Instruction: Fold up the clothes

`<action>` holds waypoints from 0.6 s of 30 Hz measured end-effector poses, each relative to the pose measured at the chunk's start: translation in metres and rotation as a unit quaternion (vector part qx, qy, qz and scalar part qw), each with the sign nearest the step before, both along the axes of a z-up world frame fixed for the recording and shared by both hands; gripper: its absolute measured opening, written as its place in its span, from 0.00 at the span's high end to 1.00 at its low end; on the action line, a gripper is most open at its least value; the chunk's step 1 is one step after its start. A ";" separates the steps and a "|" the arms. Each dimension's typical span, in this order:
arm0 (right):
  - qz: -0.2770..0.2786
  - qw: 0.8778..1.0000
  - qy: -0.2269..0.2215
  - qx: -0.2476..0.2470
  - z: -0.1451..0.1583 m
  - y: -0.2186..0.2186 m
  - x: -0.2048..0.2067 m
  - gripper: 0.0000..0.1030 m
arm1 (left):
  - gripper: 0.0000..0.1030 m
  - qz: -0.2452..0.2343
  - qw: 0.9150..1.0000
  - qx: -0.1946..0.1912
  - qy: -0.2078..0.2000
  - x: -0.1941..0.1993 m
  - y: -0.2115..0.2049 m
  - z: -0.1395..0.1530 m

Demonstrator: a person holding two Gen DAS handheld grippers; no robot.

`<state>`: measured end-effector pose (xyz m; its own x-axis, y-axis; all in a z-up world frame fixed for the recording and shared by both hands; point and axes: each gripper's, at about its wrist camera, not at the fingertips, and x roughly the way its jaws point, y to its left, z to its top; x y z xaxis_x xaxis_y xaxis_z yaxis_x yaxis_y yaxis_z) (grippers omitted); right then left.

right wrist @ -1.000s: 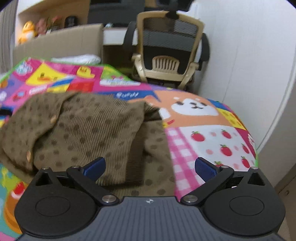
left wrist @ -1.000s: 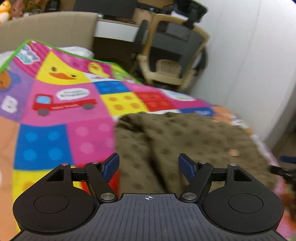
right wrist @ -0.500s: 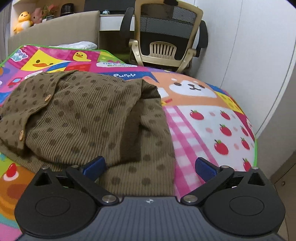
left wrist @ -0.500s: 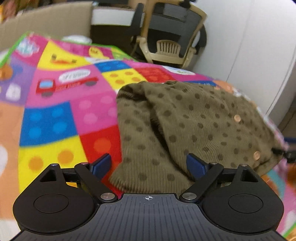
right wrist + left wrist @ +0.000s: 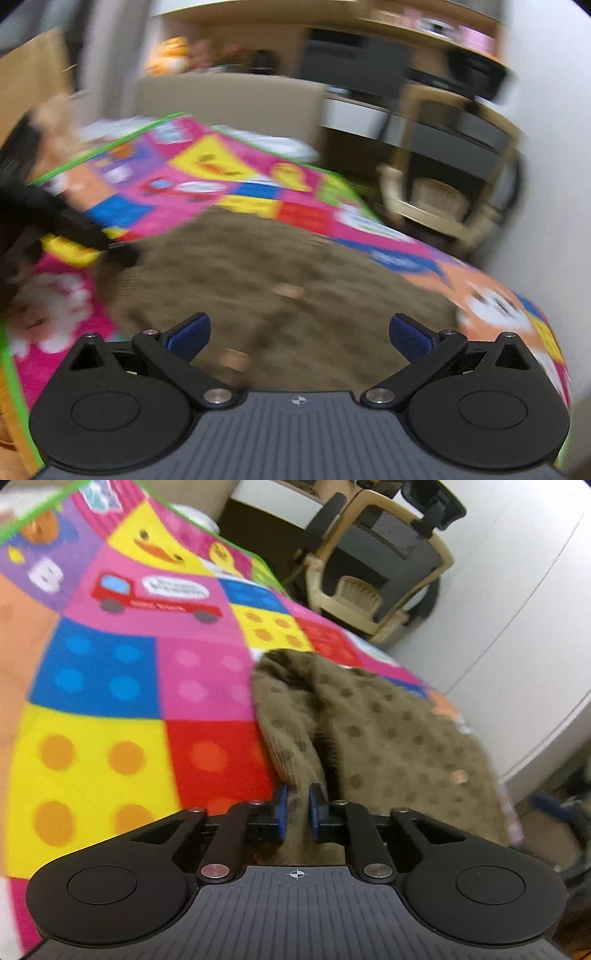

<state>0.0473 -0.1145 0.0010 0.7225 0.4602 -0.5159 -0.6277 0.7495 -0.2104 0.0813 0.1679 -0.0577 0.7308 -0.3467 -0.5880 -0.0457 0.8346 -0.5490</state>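
A brown dotted corduroy garment (image 5: 384, 731) with small tan buttons lies bunched on a bright patchwork play mat (image 5: 110, 686). My left gripper (image 5: 296, 812) is shut on the garment's near left edge, with cloth pinched between the blue pads. In the blurred right wrist view the same garment (image 5: 280, 266) spreads across the mat (image 5: 229, 162). My right gripper (image 5: 299, 334) hangs open just above the garment's near part, nothing between its fingers. The left gripper (image 5: 118, 254) shows dark at the garment's left corner.
A beige office chair (image 5: 384, 576) stands beyond the mat's far edge, beside a white wall (image 5: 517, 590). A beige headboard (image 5: 229, 99) and a desk with shelves run behind the mat. White bedding (image 5: 280, 144) lies at the mat's far edge.
My left gripper has shut on the garment's near left edge. My right gripper, open throughout, has swung left and now faces across the garment toward the left gripper.
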 end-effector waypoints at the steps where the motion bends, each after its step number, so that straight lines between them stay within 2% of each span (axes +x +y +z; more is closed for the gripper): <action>1: 0.025 1.000 -0.002 -0.009 -0.001 0.016 -0.006 0.00 | 0.90 -0.002 0.999 -0.035 -0.001 0.000 0.003 0.002; 3: 0.077 0.997 -0.010 -0.028 -0.004 0.047 -0.017 0.00 | 0.90 -0.003 0.997 -0.077 -0.008 0.001 0.007 0.007; 6: 0.123 0.990 -0.036 -0.064 -0.015 0.092 -0.024 0.00 | 0.89 -0.006 0.996 -0.088 -0.013 0.005 0.004 0.014; 10: 0.131 0.984 -0.048 -0.106 -0.033 0.142 -0.008 0.00 | 0.90 -0.006 0.994 -0.110 -0.004 0.013 0.001 0.016; 11: 0.130 0.983 -0.057 -0.118 -0.038 0.151 -0.003 0.06 | 0.90 -0.006 0.994 -0.111 -0.008 0.014 0.001 0.018; 12: 0.126 0.981 -0.067 -0.128 -0.042 0.157 0.002 0.20 | 0.89 -0.006 0.994 -0.112 -0.013 0.014 0.001 0.020; 13: 0.117 0.982 -0.070 -0.130 -0.044 0.158 0.009 0.27 | 0.88 -0.006 0.993 -0.113 -0.018 0.014 0.001 0.022; 14: 0.106 0.984 -0.068 -0.129 -0.045 0.159 0.016 0.40 | 0.81 -0.005 0.993 -0.112 -0.025 0.013 0.001 0.025; 15: 0.093 0.988 -0.055 -0.114 -0.042 0.155 0.024 0.46 | 0.72 -0.003 0.993 -0.112 -0.036 0.011 0.003 0.029; 17: 0.070 0.995 -0.016 -0.073 -0.036 0.142 0.039 0.48 | 0.65 0.007 0.991 -0.116 -0.063 0.004 0.011 0.038; 18: 0.064 0.996 -0.001 -0.058 -0.035 0.137 0.043 0.51 | 0.55 0.015 0.990 -0.117 -0.075 0.002 0.016 0.041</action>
<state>0.0906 0.0224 -0.0336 0.6629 0.4856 -0.5699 -0.7159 0.6340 -0.2924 0.0834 0.1839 -0.0171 0.8157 -0.4380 -0.3778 0.0284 0.6826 -0.7302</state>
